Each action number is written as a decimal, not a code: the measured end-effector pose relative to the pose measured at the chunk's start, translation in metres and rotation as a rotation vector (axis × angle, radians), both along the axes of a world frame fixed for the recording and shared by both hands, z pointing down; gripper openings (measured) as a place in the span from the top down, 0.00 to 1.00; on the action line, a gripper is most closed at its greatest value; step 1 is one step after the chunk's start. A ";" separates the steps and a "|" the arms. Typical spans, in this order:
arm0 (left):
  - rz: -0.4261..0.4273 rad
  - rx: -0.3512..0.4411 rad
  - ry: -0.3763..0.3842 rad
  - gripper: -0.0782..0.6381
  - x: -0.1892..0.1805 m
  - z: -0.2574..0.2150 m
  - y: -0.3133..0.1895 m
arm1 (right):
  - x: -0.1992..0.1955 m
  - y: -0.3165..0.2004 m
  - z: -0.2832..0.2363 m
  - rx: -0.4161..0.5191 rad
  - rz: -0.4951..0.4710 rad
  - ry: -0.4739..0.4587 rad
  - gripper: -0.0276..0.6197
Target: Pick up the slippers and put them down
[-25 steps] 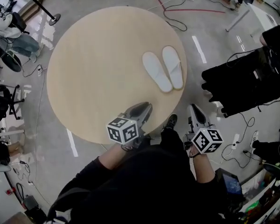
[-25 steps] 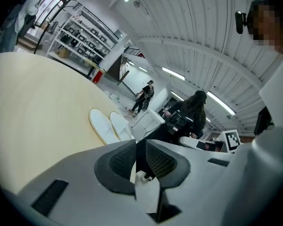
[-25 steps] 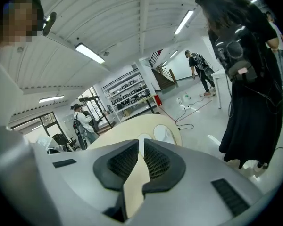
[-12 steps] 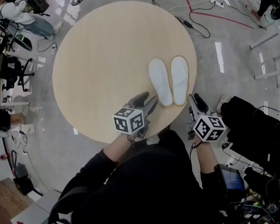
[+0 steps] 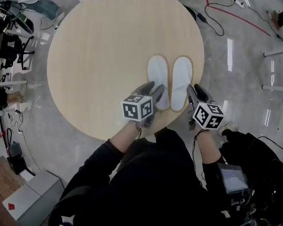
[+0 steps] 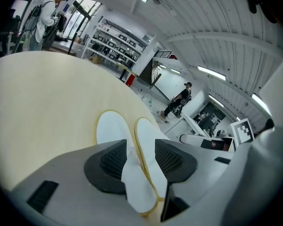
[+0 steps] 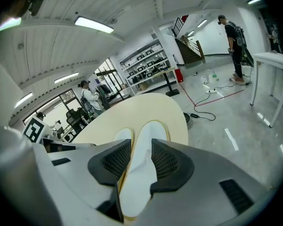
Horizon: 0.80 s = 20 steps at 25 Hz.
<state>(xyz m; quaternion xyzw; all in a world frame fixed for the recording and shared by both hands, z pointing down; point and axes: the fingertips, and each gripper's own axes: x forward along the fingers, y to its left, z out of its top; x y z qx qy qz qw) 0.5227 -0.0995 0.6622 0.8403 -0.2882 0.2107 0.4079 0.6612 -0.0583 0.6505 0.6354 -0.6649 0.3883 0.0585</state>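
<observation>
Looking steeply down on a round, pale table (image 5: 108,55), with two white slippers lying soles down near the edge closest to the person. The left slipper (image 5: 158,76) and right slipper (image 5: 182,79) sit just beside each other, almost parallel. Each one's long axis runs straight away from the person, toward the middle of the table. Their covered toe ends seem to point back at the person. The flat, open heel ends, rimmed in yellow, lie farther in.

The left gripper (image 5: 153,89) reaches over the near table edge to the near end of the left slipper. Its jaws have just been opening and stand apart. That slipper's raised white upper sits in the gap, nearer one pad than the other, and is not squeezed.

The right gripper (image 5: 196,92) is at the near end of the right slipper. Its jaws have also just been opening and stand apart, straddling the slipper, which lies flat on the table, not clamped.

Both grippers tilt downward, held by a person in dark sleeves (image 5: 108,159). Around the table is a glossy grey floor (image 5: 236,46) with cables (image 5: 212,22).
</observation>
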 end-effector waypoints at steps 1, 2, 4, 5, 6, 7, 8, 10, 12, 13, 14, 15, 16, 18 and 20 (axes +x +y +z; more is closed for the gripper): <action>-0.009 -0.015 -0.008 0.64 0.003 0.009 -0.004 | 0.001 -0.006 0.008 -0.012 -0.009 -0.002 0.77; -0.019 -0.030 -0.015 0.64 0.006 0.016 -0.007 | 0.003 -0.010 0.015 -0.024 -0.017 -0.005 0.77; -0.035 -0.055 -0.025 0.64 0.011 0.029 -0.012 | 0.004 -0.017 0.028 -0.045 -0.033 -0.015 0.77; -0.041 -0.065 -0.028 0.64 0.013 0.034 -0.014 | 0.003 -0.021 0.034 -0.054 -0.041 -0.022 0.77; -0.046 -0.074 -0.030 0.64 0.014 0.039 -0.016 | 0.001 -0.024 0.038 -0.063 -0.049 -0.028 0.77; -0.050 -0.080 -0.033 0.64 0.015 0.043 -0.018 | -0.001 -0.027 0.043 -0.071 -0.056 -0.033 0.77; -0.055 -0.085 -0.037 0.64 0.015 0.046 -0.020 | -0.004 -0.030 0.046 -0.078 -0.062 -0.037 0.77; -0.063 -0.091 -0.046 0.64 0.016 0.051 -0.023 | -0.007 -0.036 0.052 -0.088 -0.069 -0.043 0.77; -0.062 -0.093 -0.053 0.64 0.019 0.055 -0.025 | -0.007 -0.040 0.057 -0.093 -0.074 -0.052 0.77; -0.059 -0.094 -0.058 0.65 0.022 0.057 -0.026 | -0.007 -0.042 0.059 -0.097 -0.078 -0.058 0.77; -0.058 -0.095 -0.063 0.68 0.024 0.059 -0.027 | -0.006 -0.044 0.063 -0.104 -0.082 -0.065 0.77; -0.060 -0.094 -0.067 0.71 0.026 0.062 -0.028 | -0.006 -0.046 0.066 -0.110 -0.085 -0.070 0.77; -0.065 -0.094 -0.072 0.75 0.027 0.063 -0.029 | -0.006 -0.047 0.067 -0.115 -0.088 -0.072 0.77; -0.072 -0.099 -0.080 0.82 0.024 0.064 -0.028 | -0.008 -0.045 0.067 -0.123 -0.086 -0.067 0.82; -0.070 -0.111 -0.081 0.84 0.018 0.062 -0.024 | -0.013 -0.041 0.064 -0.131 -0.081 -0.063 0.89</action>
